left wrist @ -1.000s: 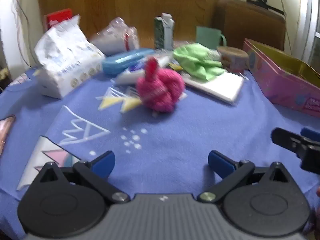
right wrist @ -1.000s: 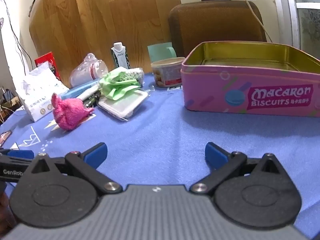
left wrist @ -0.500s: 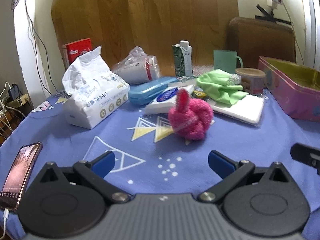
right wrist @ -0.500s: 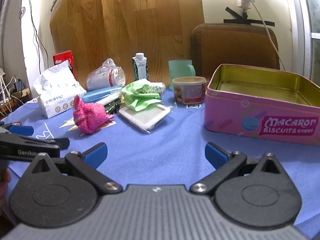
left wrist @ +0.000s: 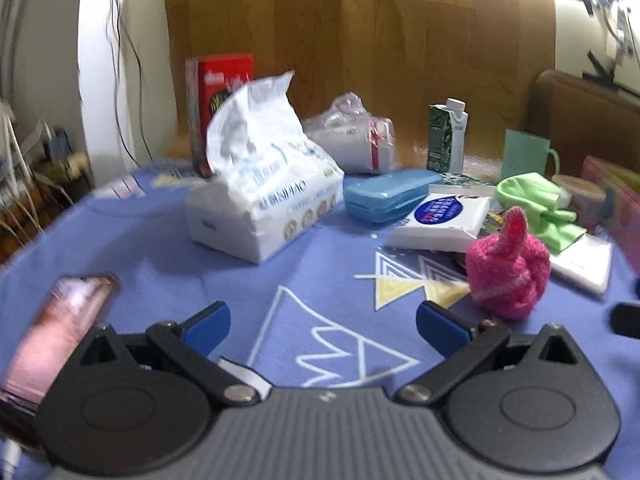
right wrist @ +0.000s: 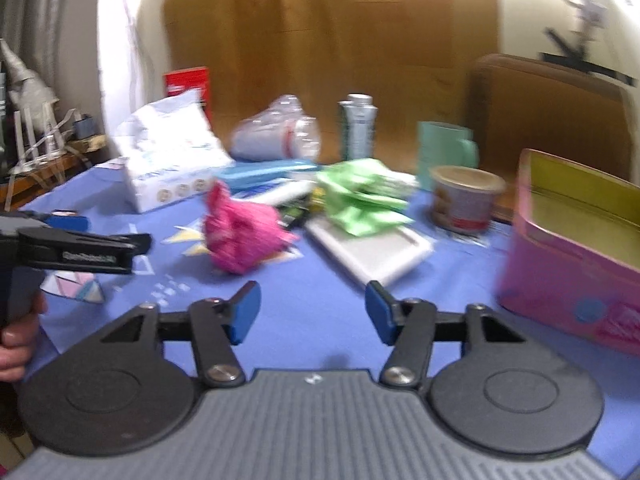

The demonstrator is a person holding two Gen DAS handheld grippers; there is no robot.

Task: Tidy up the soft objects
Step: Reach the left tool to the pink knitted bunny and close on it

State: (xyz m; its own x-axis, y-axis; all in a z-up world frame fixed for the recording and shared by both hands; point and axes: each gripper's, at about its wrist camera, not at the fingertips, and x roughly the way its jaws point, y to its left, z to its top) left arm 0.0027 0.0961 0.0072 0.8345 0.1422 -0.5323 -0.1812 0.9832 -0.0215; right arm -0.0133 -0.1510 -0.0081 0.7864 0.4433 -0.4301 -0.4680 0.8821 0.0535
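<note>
the left gripper [left wrist: 322, 326] is wide open and empty. the right gripper [right wrist: 312, 312] is closing on nothing. a pink fuzzy toy [right wrist: 240, 236] sits on the blue tablecloth [right wrist: 320, 280], beyond both.

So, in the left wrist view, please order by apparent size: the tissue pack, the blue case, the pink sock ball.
1. tissue pack, clearly the largest.
2. blue case and pink sock ball: they look alike in size, and the ball is nearer, so no ranking.

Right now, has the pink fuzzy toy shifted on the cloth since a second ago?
No. The pink toy sits by the yellow triangle print and the white packet, as before; only the cameras moved.
</note>
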